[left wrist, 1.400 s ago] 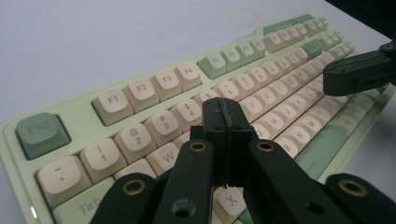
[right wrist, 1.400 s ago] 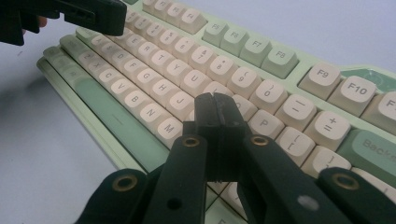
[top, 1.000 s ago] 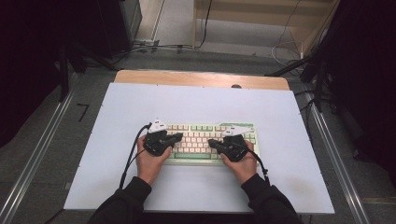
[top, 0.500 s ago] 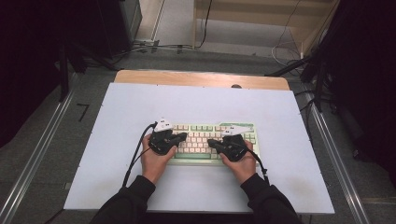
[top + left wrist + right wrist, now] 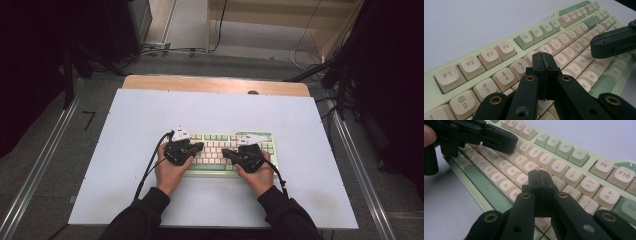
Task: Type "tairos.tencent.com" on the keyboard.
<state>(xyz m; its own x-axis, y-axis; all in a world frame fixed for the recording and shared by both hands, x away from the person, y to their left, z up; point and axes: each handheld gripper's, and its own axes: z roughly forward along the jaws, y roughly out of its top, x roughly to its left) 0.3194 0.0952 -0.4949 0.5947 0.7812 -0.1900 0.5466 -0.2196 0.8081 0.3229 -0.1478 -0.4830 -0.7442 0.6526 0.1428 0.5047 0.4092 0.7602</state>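
Jaws shut, keyboard lying left-right
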